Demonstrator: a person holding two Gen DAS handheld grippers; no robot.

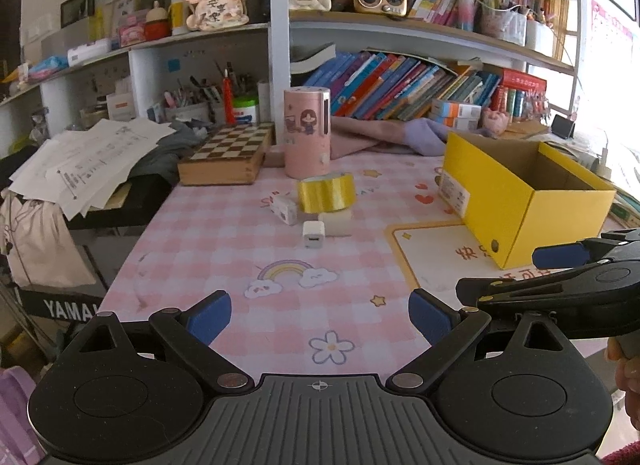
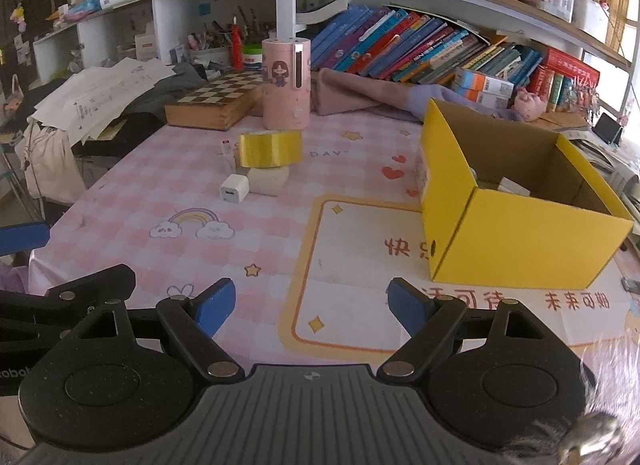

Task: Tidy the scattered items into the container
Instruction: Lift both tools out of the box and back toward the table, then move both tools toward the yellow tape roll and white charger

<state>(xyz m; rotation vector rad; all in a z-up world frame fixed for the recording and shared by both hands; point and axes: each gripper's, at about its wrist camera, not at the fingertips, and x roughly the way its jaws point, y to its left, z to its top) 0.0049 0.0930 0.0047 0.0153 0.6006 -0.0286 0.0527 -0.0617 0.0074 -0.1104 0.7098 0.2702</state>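
Note:
A gold tape roll (image 1: 326,194) (image 2: 270,149) stands on edge on a cream block (image 1: 338,221) (image 2: 269,180). A white charger cube (image 1: 312,234) (image 2: 235,187) lies in front of them and a small white box (image 1: 284,208) (image 2: 228,153) to their left. The open yellow box (image 1: 524,189) (image 2: 516,201) stands to the right; something white lies inside it (image 2: 512,186). My left gripper (image 1: 320,319) is open and empty over the pink tablecloth, well short of the items. My right gripper (image 2: 312,307) is open and empty, near the box's front corner.
A pink cylinder (image 1: 307,131) (image 2: 286,83) and a chessboard box (image 1: 226,153) (image 2: 212,99) stand behind the items. A pink cloth (image 2: 360,99), loose papers (image 1: 88,161) and bookshelves line the back. The right gripper shows at the right edge of the left wrist view (image 1: 560,289).

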